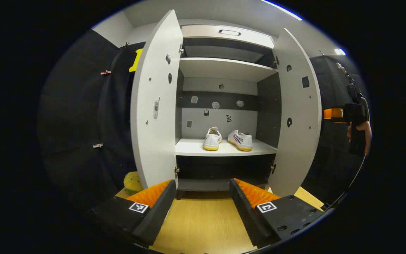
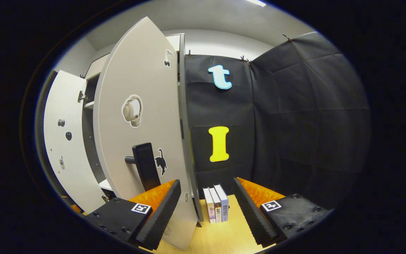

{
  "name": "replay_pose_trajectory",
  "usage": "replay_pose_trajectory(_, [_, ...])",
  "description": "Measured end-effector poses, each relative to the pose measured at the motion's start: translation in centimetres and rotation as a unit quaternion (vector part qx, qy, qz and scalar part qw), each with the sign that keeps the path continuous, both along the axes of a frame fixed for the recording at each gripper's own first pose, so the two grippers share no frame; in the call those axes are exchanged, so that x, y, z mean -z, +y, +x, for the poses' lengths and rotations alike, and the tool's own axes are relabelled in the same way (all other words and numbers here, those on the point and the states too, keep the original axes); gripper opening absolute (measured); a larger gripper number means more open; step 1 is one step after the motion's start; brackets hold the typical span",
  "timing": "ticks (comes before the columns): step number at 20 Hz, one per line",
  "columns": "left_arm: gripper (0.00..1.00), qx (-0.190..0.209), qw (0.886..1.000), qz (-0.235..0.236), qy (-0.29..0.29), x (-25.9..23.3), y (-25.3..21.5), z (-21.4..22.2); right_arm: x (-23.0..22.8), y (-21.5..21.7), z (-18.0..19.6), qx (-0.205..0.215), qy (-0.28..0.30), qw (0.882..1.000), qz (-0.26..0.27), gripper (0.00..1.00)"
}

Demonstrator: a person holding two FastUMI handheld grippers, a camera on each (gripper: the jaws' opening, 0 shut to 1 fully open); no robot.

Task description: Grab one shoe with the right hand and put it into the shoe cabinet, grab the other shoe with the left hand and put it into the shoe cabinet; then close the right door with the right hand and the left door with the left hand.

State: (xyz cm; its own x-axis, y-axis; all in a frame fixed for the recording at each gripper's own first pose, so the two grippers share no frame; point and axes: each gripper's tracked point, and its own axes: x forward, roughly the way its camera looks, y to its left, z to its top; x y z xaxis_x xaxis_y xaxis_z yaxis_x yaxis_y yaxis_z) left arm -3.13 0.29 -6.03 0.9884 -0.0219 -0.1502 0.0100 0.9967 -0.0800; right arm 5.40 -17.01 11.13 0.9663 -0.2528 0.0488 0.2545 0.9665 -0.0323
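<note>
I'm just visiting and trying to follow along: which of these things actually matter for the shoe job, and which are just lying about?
Part of the job:
- two shoes, side by side on the cabinet shelf
- left door, open
- right door, open, with its handle
- left gripper and right gripper, fingers apart

Just lying about:
- books on the floor
- yellow plush toy

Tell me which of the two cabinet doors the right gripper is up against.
The right door, the one showing its outer face with the black handle. The right gripper has open jaws straddling its edge. The left door stands farther off.
</note>
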Motion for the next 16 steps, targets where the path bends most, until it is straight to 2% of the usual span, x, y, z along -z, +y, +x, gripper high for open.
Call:
replay_pose_trajectory(3, [0.96, -0.002, 1.0, -0.004, -0.003, 0.3, 2.0, -0.9, 0.3, 2.7, 0.6, 0.0, -0.003, 1.0, -0.004, 0.98])
replay_pose_trajectory(11, [0.95, -0.031, 0.999, -0.023, 0.002, 2.4, 9.5, -3.4, 3.2, 9.9, 3.3, -0.026, 0.006, 0.998, 0.063, 0.98])
replay_pose_trajectory(16, [0.95, -0.054, 0.998, -0.029, 0.007, 3.3, 15.4, -3.1, 5.6, 11.8, 1.6, -0.015, 0.014, 0.998, 0.057, 0.98])
